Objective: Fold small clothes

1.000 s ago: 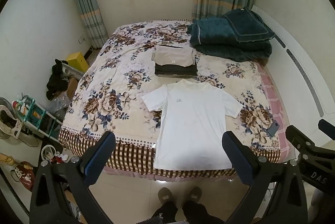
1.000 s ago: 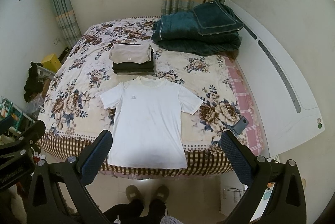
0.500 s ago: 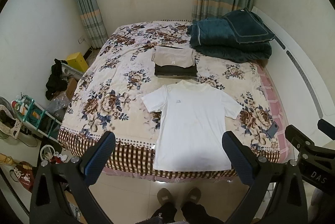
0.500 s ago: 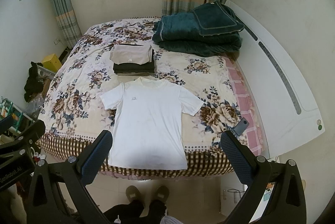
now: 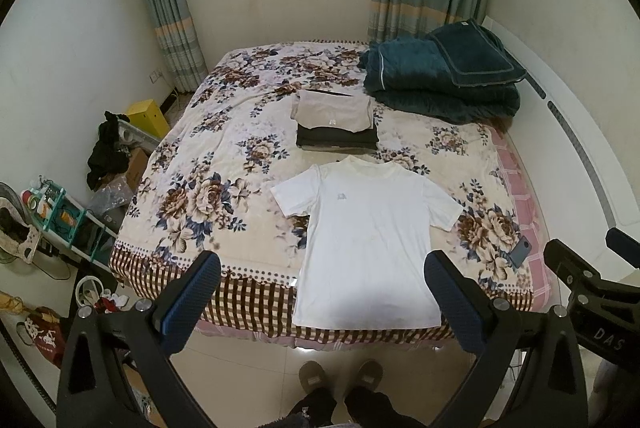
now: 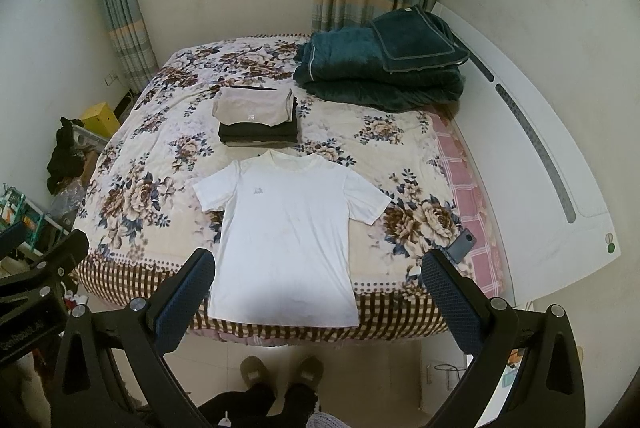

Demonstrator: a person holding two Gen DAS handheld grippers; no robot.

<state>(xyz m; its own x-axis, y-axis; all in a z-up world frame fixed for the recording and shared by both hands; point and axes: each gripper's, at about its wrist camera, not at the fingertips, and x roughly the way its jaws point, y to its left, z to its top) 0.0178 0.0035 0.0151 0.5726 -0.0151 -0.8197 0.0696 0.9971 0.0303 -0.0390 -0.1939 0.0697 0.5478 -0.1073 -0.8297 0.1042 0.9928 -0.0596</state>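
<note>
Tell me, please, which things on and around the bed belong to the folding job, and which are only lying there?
Part of the job:
- white T-shirt, spread flat near the bed's foot edge
- stack of folded clothes just beyond its collar

Only lying about:
- folded green blanket
- phone on the pink strip
- yellow box on the floor
- shelf rack by the wall

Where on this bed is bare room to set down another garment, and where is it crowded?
Free: the floral cover left of the white T-shirt and folded stack. A narrower strip lies right, before the phone. Crowded: the far right corner, under the green quilt.
</note>
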